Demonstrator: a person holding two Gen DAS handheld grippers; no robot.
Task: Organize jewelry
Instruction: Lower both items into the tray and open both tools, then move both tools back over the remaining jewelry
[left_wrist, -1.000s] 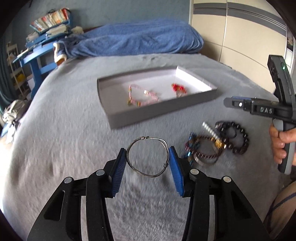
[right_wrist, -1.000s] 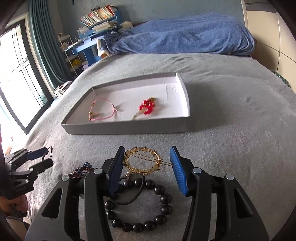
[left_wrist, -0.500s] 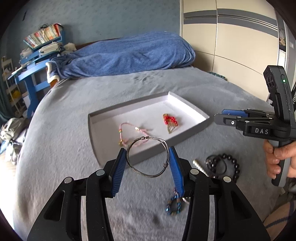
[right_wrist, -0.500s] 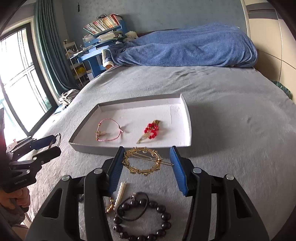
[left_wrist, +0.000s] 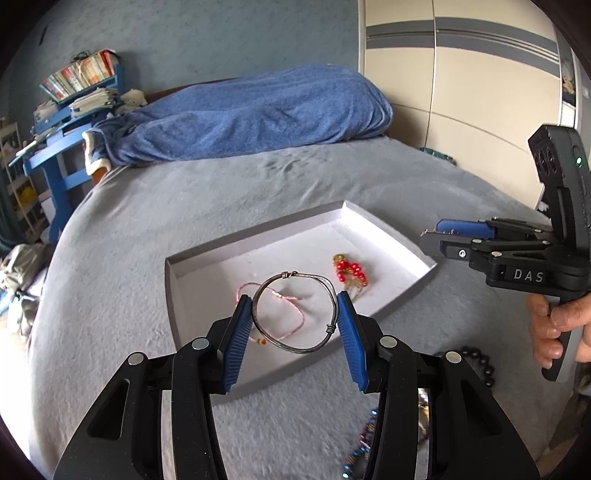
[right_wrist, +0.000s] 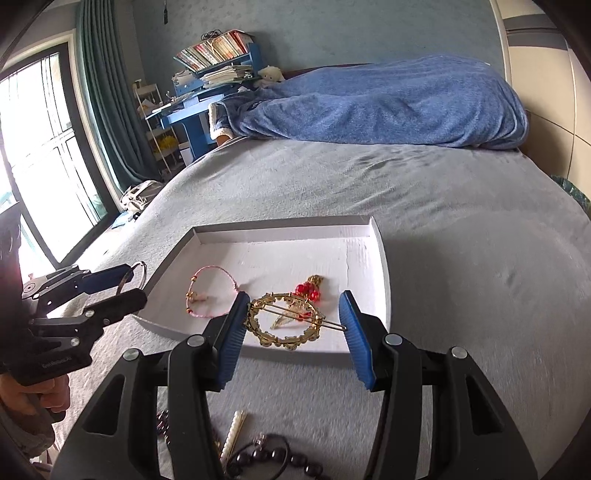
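Note:
My left gripper (left_wrist: 295, 319) is shut on a silver wire bangle (left_wrist: 258, 314), held in the air over the near part of the white tray (left_wrist: 388, 229). My right gripper (right_wrist: 291, 321) is shut on a round gold hair clip (right_wrist: 258, 328), also above the tray's (right_wrist: 380, 258) near edge. Inside the tray lie a pink cord bracelet (right_wrist: 210, 314) and a red bead ornament (right_wrist: 306, 290). On the grey bedspread near me remain a black bead bracelet (left_wrist: 484, 365), a blue bead piece (left_wrist: 360, 448) and a pearl bar (right_wrist: 232, 430).
A folded blue blanket (left_wrist: 258, 114) lies at the head of the bed. A blue desk with books (right_wrist: 207, 85) stands beyond the bed's left side, next to a window with curtains (right_wrist: 92, 110). Wardrobe doors (left_wrist: 461, 92) rise on the right.
Both grippers rose and moved forward from over the loose jewelry pile to above the tray's near edge, each still carrying its piece.

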